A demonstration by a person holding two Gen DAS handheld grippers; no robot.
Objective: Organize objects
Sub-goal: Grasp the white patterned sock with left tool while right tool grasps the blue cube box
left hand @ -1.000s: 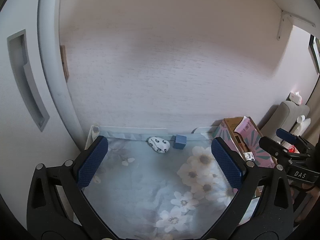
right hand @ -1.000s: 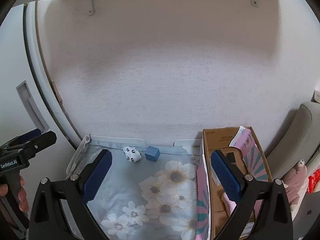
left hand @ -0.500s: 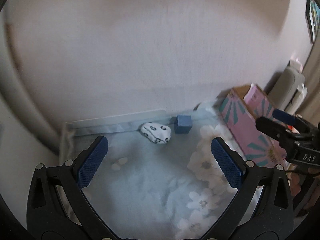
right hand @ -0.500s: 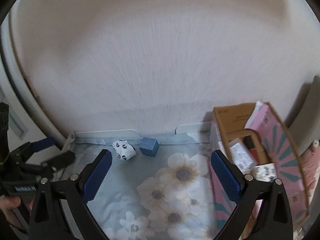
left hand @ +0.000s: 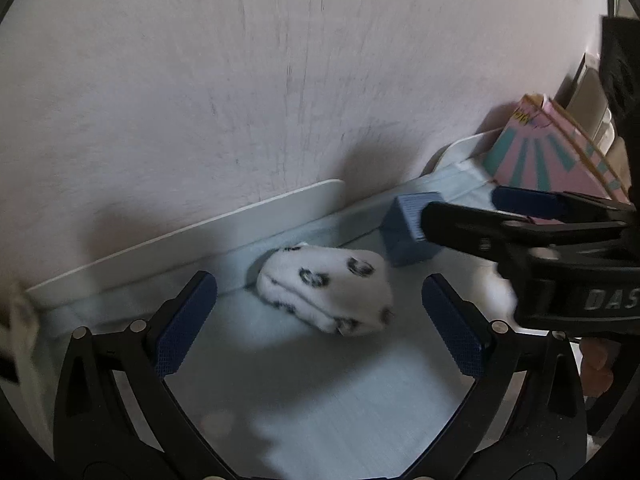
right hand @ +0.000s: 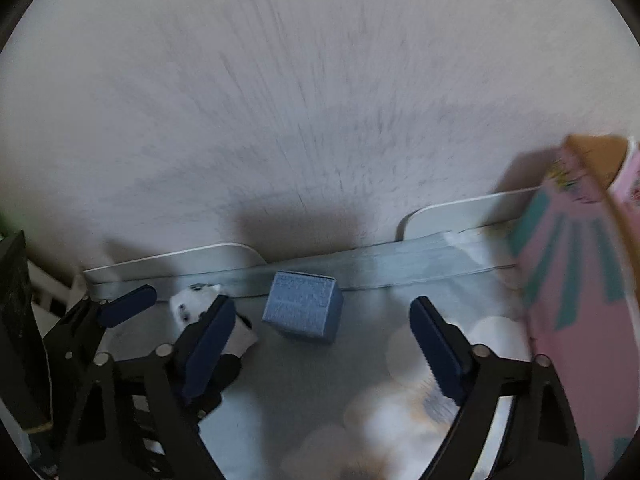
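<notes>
A white rolled sock with black spots (left hand: 326,290) lies on the pale floral cloth near the wall. My left gripper (left hand: 320,326) is open with its jaws on either side of the sock, close in front of it. A small blue box (right hand: 302,306) stands just right of the sock. My right gripper (right hand: 320,344) is open and empty, just in front of the blue box. The sock (right hand: 192,304) is partly hidden behind the left gripper in the right wrist view. The blue box (left hand: 404,230) is partly covered by the right gripper in the left wrist view.
An open pink cardboard box with teal rays (right hand: 580,280) stands at the right of the cloth; it also shows in the left wrist view (left hand: 548,160). A low white rail (right hand: 180,258) runs along the wall behind the objects.
Both grippers have moved forward and down toward the wall. The sock and blue box now loom large, and the two grippers are close side by side.
</notes>
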